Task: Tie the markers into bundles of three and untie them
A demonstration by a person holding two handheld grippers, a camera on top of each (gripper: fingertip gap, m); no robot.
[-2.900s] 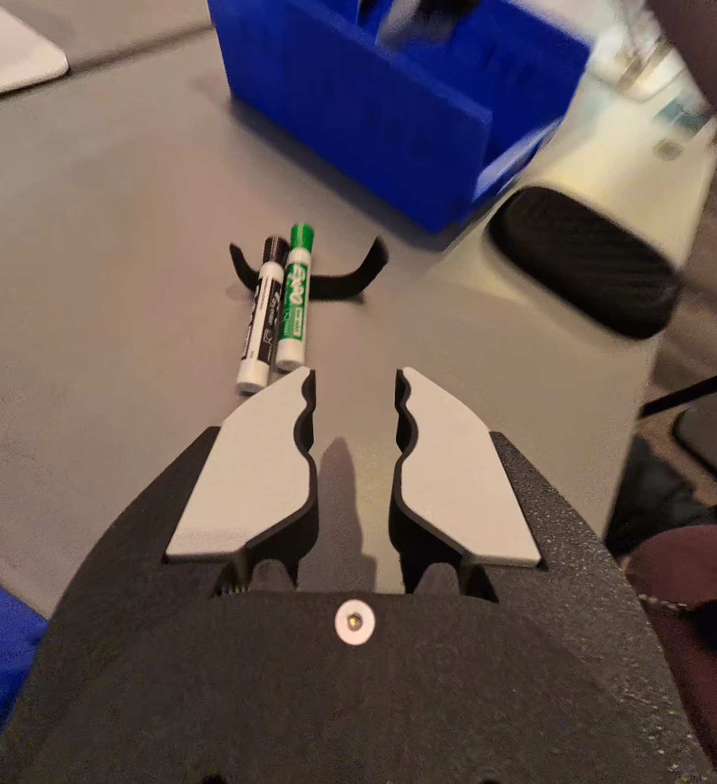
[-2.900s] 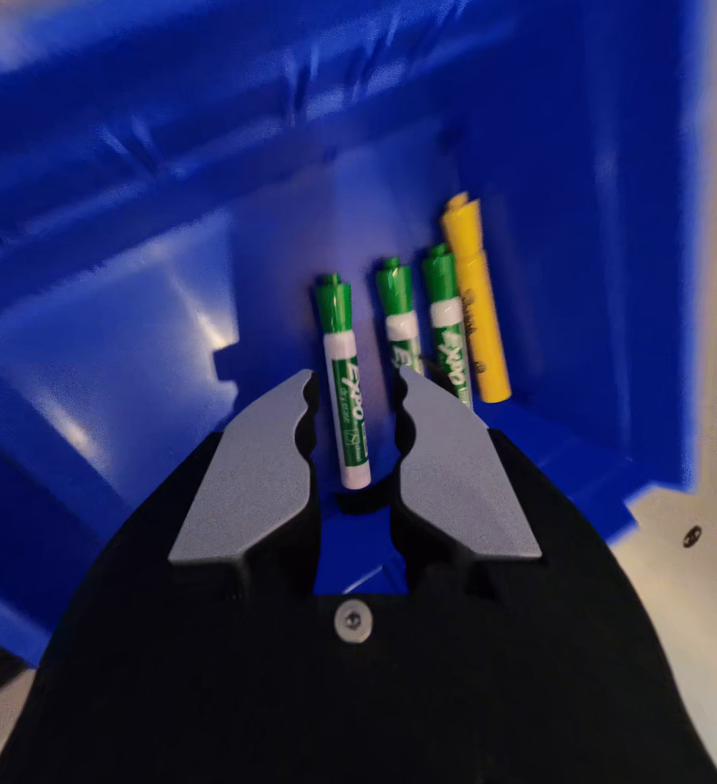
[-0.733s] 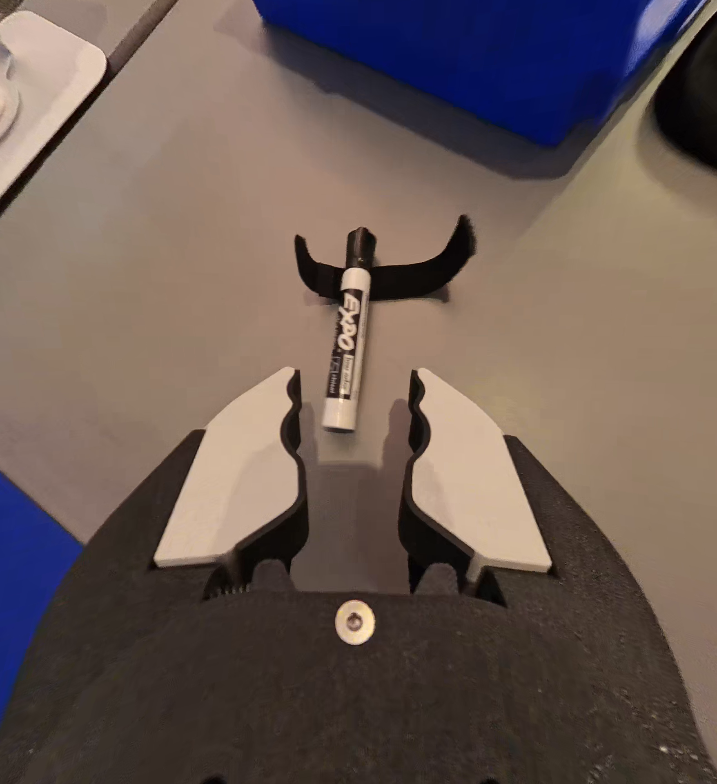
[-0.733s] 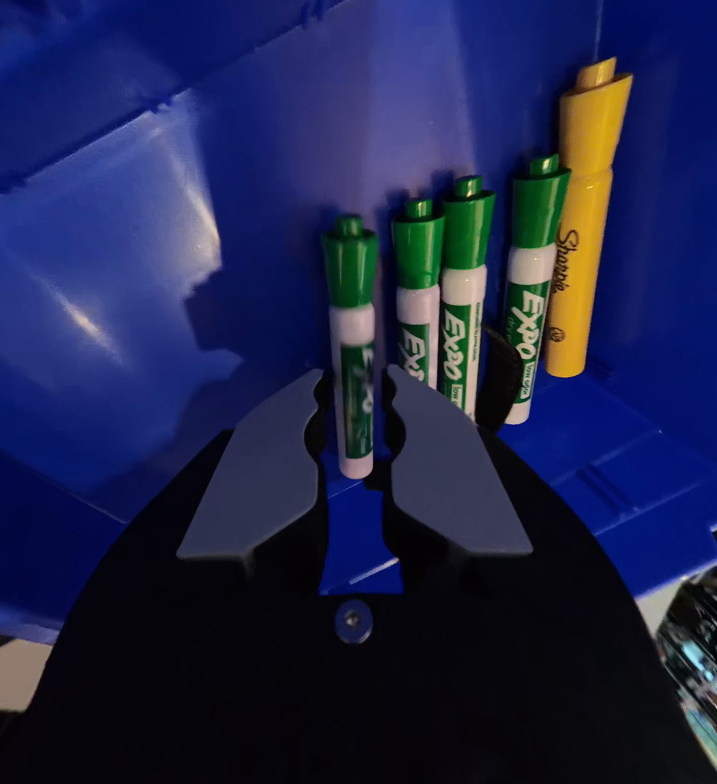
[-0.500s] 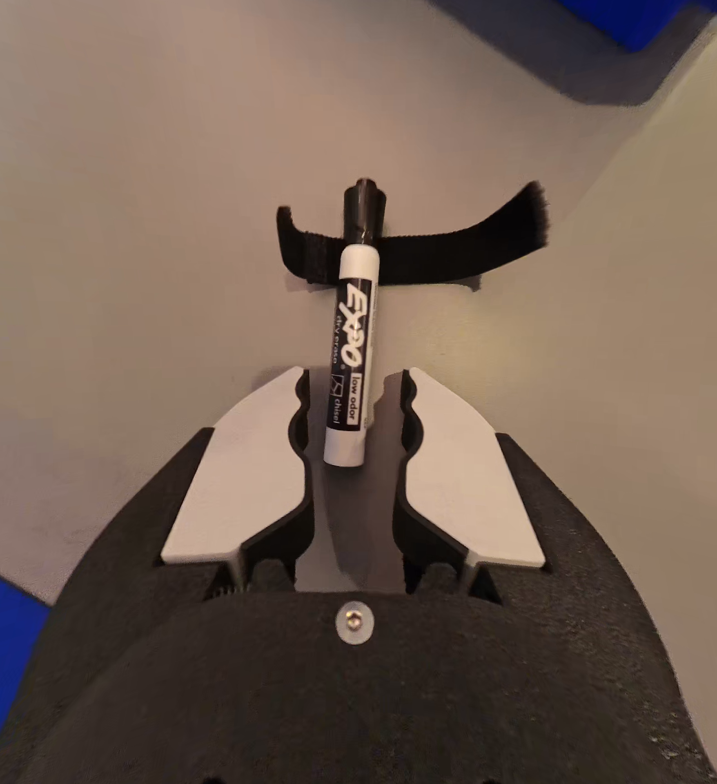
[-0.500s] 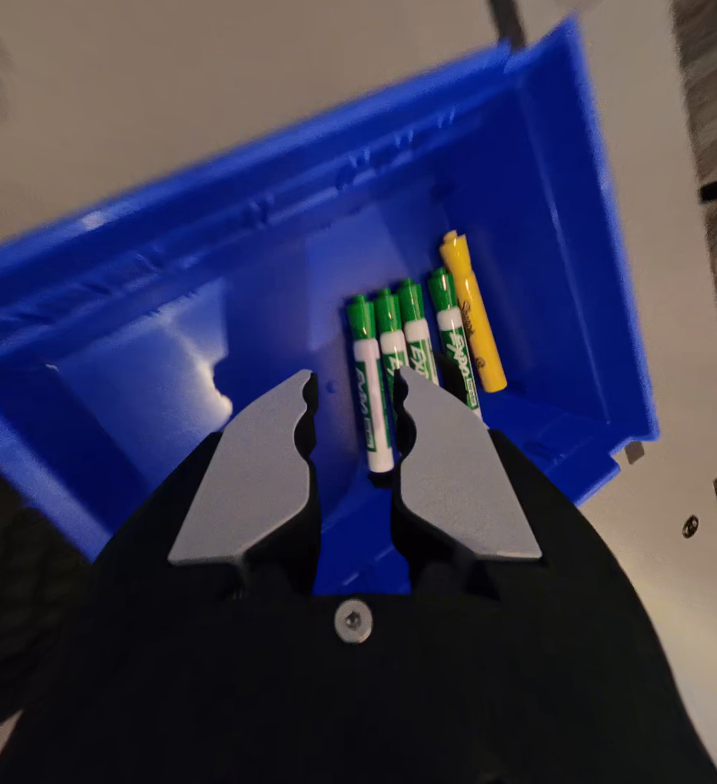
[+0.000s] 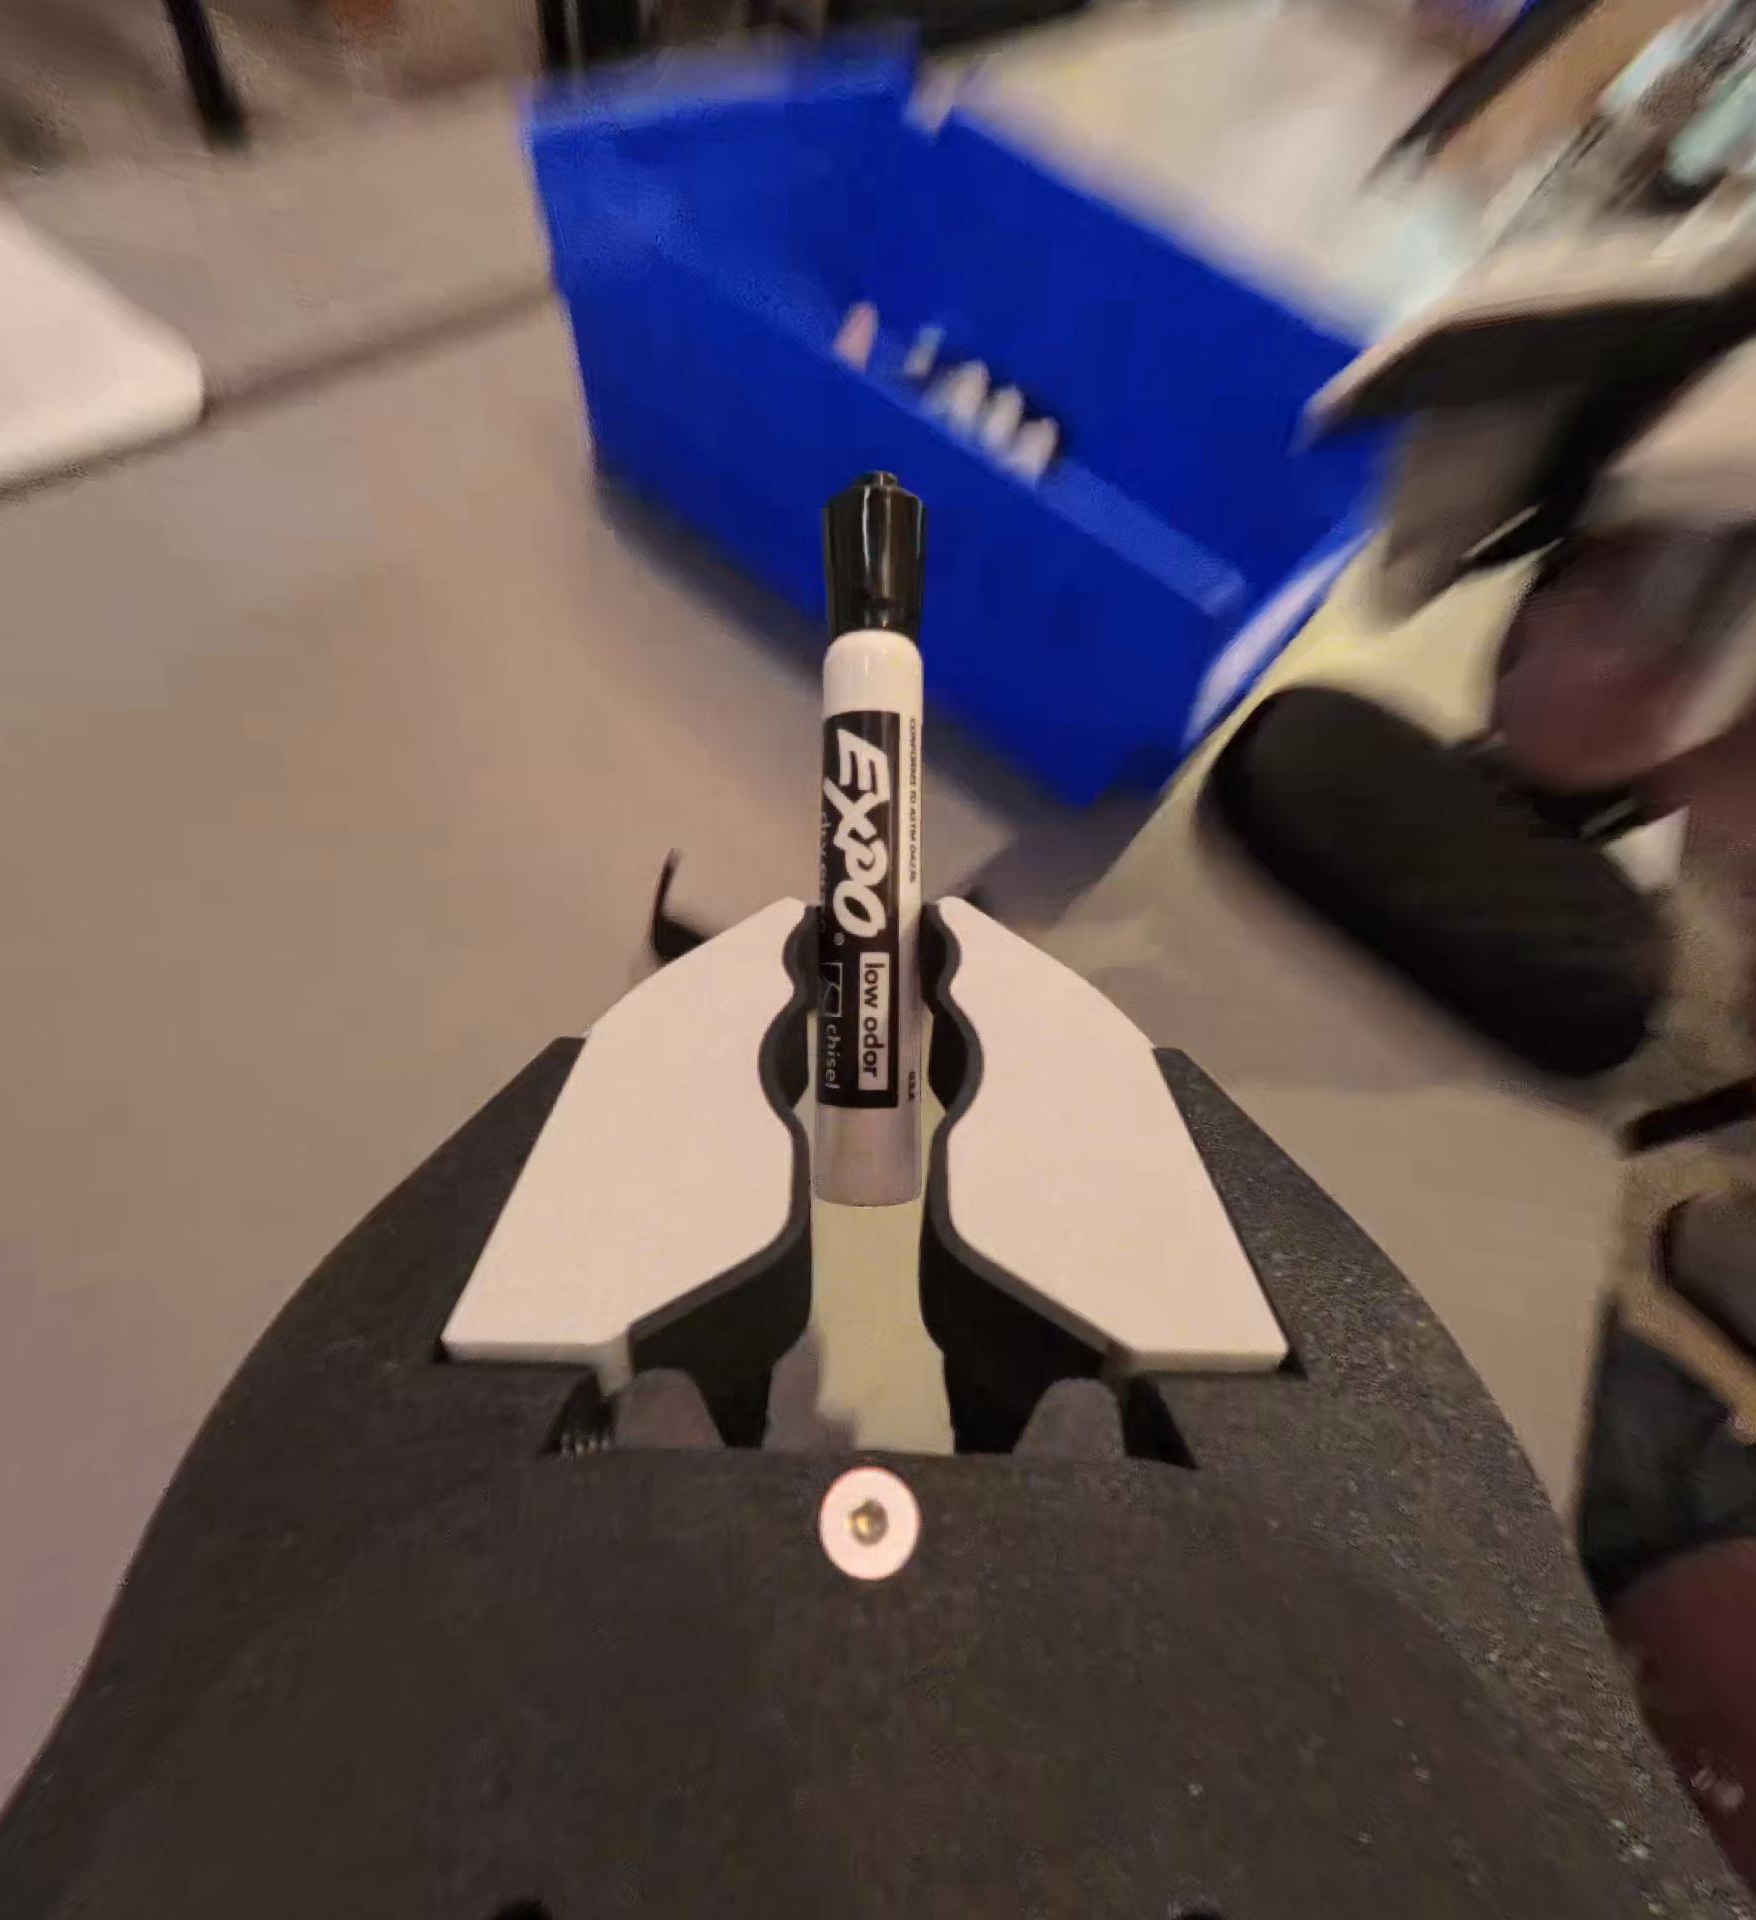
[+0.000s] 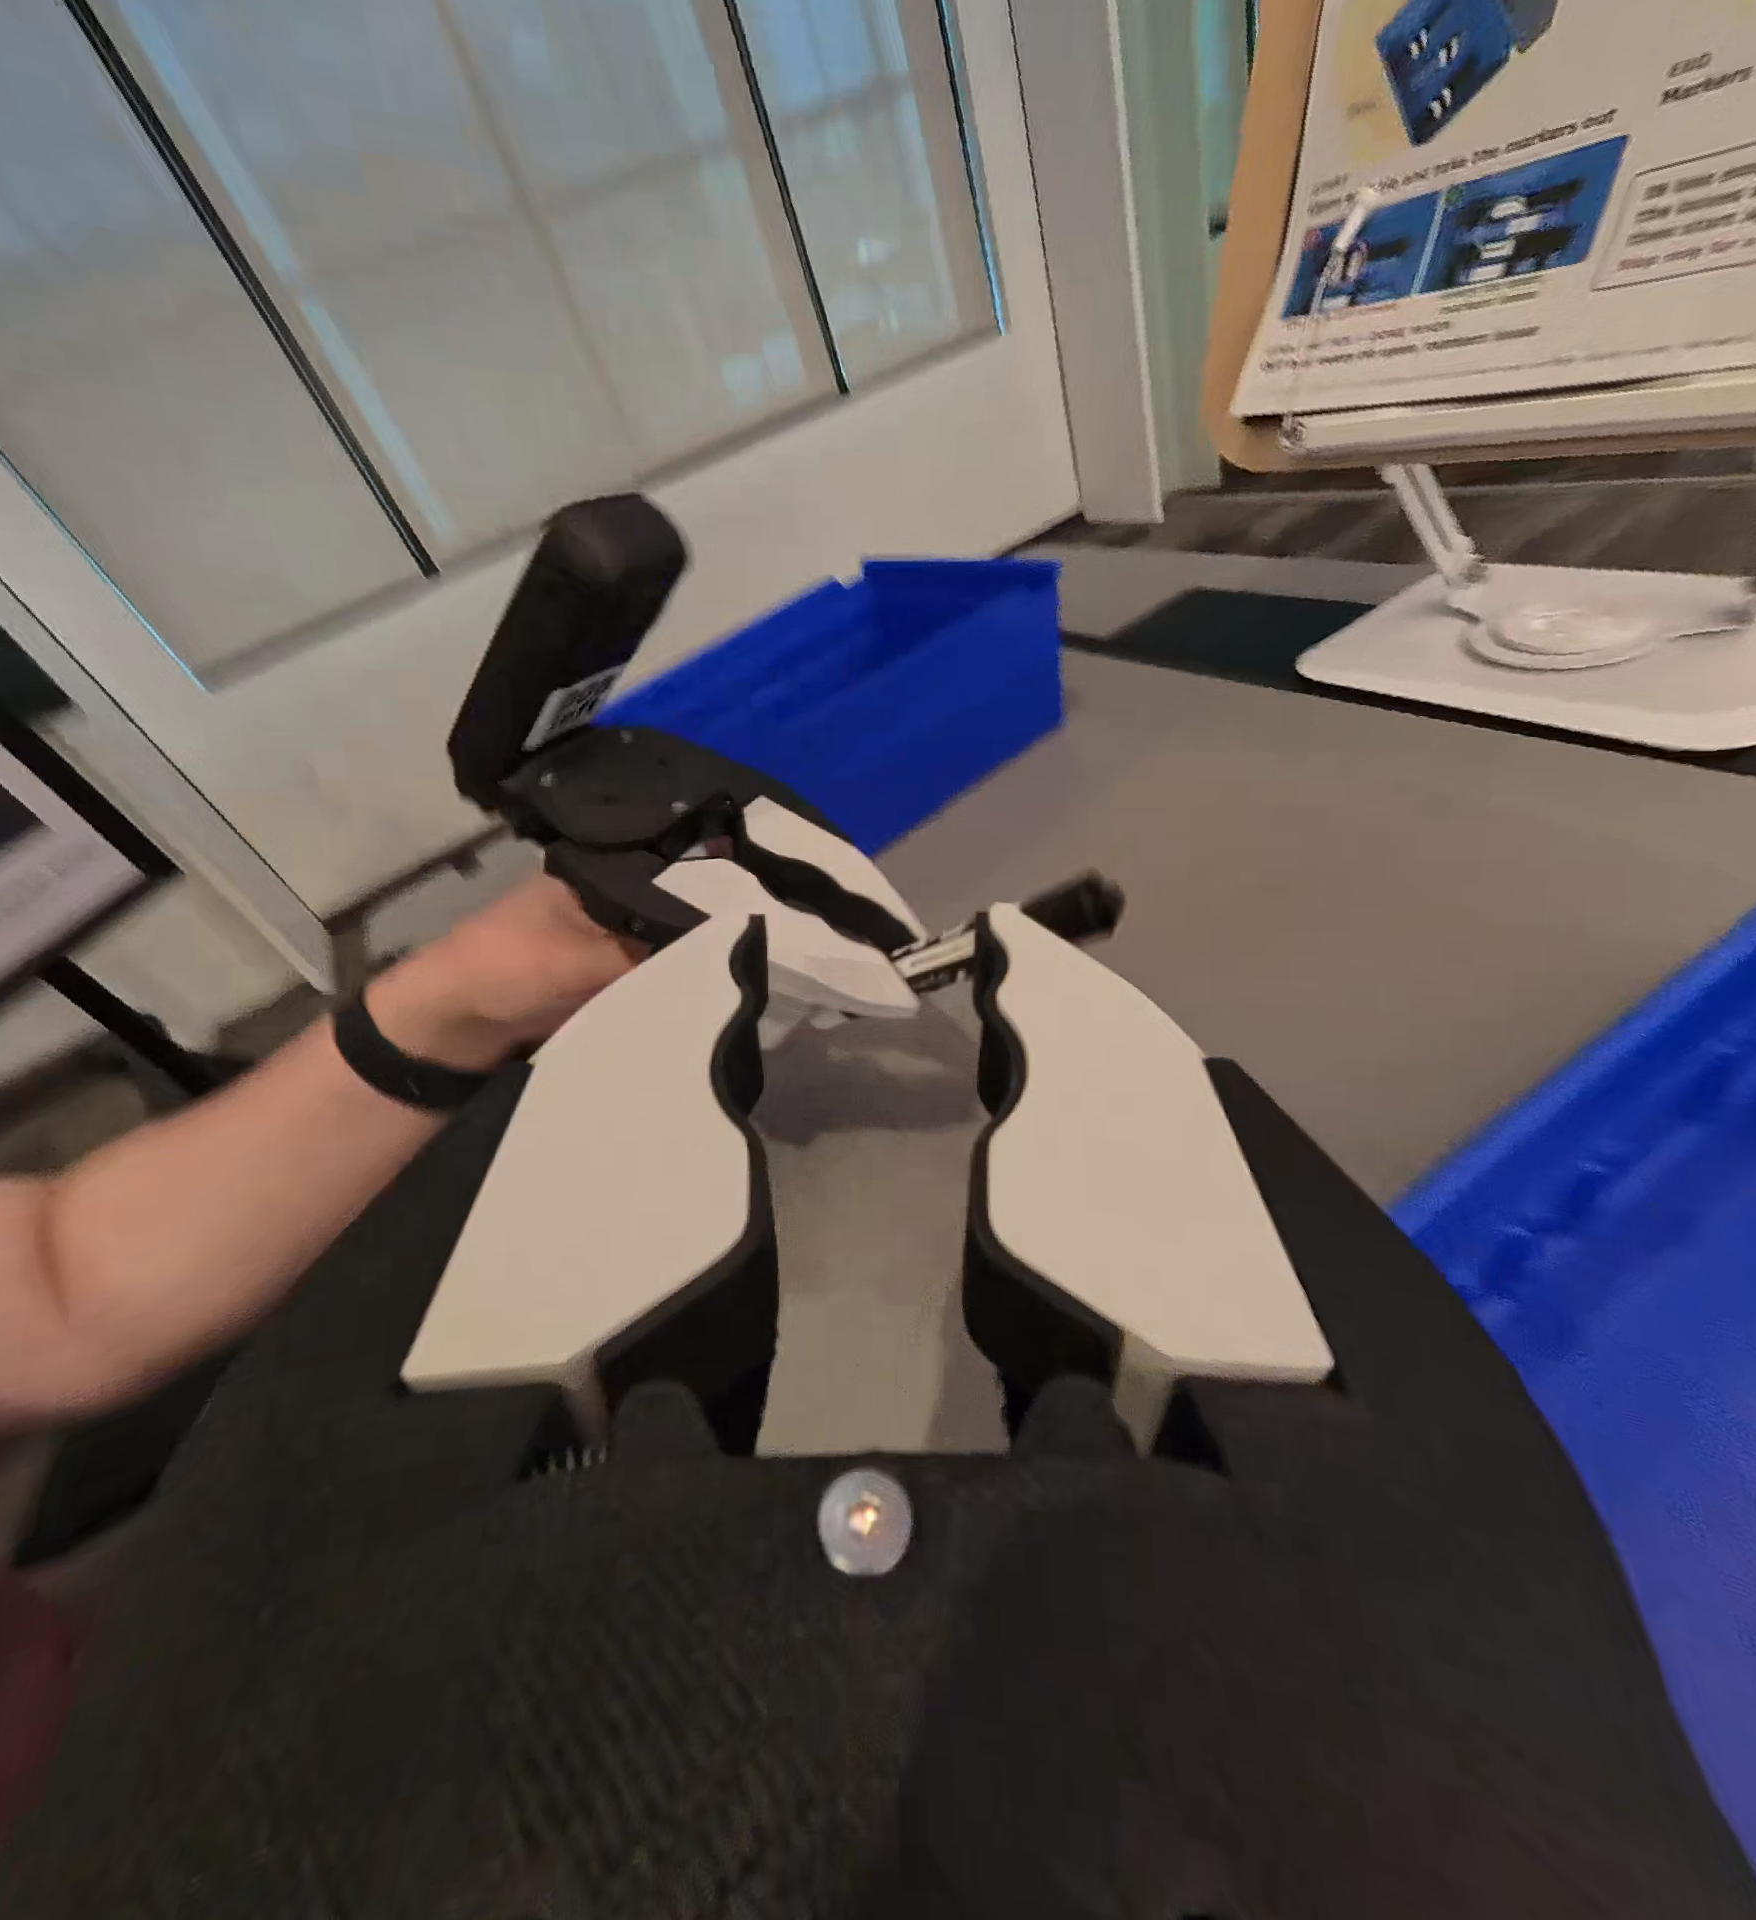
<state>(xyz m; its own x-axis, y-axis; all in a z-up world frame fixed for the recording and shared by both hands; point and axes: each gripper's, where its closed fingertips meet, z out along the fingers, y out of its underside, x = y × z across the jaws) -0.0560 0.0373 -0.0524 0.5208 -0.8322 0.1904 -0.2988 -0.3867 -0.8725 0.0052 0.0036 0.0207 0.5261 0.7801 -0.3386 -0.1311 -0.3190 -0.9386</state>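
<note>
Clamping the black marker (image 7: 869,831) by its lower barrel, my left hand-held gripper (image 7: 869,935) holds it lengthwise along the fingers, cap pointing away toward the blue bin (image 7: 853,436) at the surface's (image 7: 230,831) far edge. From the right wrist view, my right hand-held gripper (image 8: 869,935) stands apart, empty, above the surface (image 8: 1373,935); the left hand-held gripper (image 8: 895,951) holds the marker (image 8: 1066,902) level, cap pointing right.

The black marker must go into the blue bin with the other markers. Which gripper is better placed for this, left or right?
Probably the left. The left gripper is already shut on the black marker, lifted off the table and pointing toward the blue bin. The right gripper is open and empty.
</note>
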